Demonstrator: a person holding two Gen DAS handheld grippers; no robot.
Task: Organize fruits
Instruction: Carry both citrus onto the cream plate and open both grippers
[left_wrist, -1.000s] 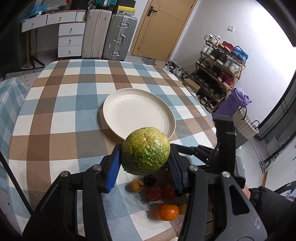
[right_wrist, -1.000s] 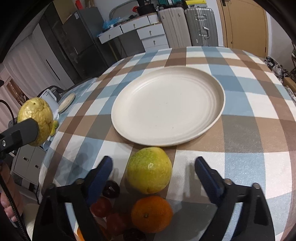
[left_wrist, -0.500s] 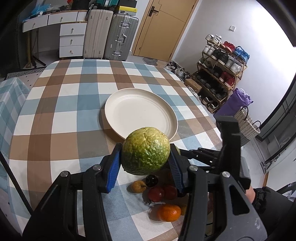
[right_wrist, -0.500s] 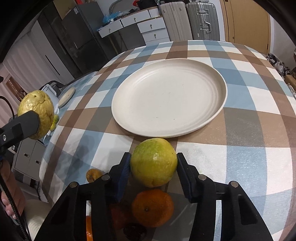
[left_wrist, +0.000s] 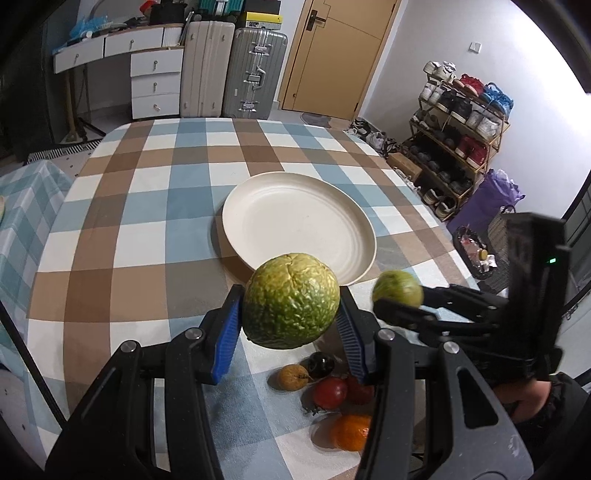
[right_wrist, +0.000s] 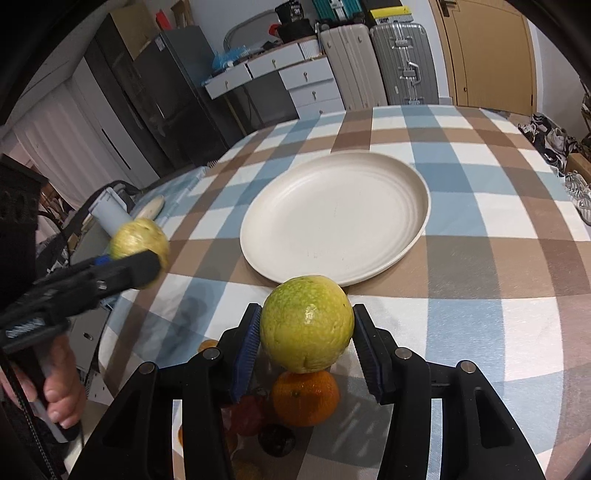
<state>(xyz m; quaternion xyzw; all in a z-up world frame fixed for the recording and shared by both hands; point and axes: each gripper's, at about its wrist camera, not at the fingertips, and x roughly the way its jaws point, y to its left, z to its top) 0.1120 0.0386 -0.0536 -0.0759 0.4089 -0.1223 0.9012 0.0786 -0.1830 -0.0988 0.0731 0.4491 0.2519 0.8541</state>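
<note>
Fruit lies heaped at the near edge of the tabletop (left_wrist: 140, 236), right under both tools: an orange (right_wrist: 306, 398), red tomatoes (left_wrist: 330, 392), a small dark fruit (left_wrist: 320, 364) and a little brown-yellow one (left_wrist: 292, 376), all touching or just beside each other.

Above that heap the left gripper (left_wrist: 290, 328) pinches a bumpy green fruit (left_wrist: 291, 301) between its blue-padded fingers (left_wrist: 226, 332), the pads pressed to its two sides, and the fruit hangs clear of the cloth. To its right, the right gripper (right_wrist: 306, 338) has its fingers (right_wrist: 248, 343) clamped on a smoother yellow-green fruit (right_wrist: 306, 324), also lifted off the tabletop and directly over the orange. The two held fruits are near each other but apart. A hand (right_wrist: 59, 387) grips the left tool's handle at the left border of the right wrist view.

Just beyond both fruits sits a cream plate (left_wrist: 295, 221), with nothing on it; its near rim lies close past the fingertips. Around the plate the checked cloth is bare on every side, with wide room to the left and at the far end, less to the right before the tabletop's edge drops away.

Past the far edge stand two suitcases (left_wrist: 231, 70), a white drawer unit (left_wrist: 155, 83) and a wooden door (left_wrist: 332, 55). A shoe rack (left_wrist: 458, 133) and a purple bag (left_wrist: 484, 199) stand off the right edge.
</note>
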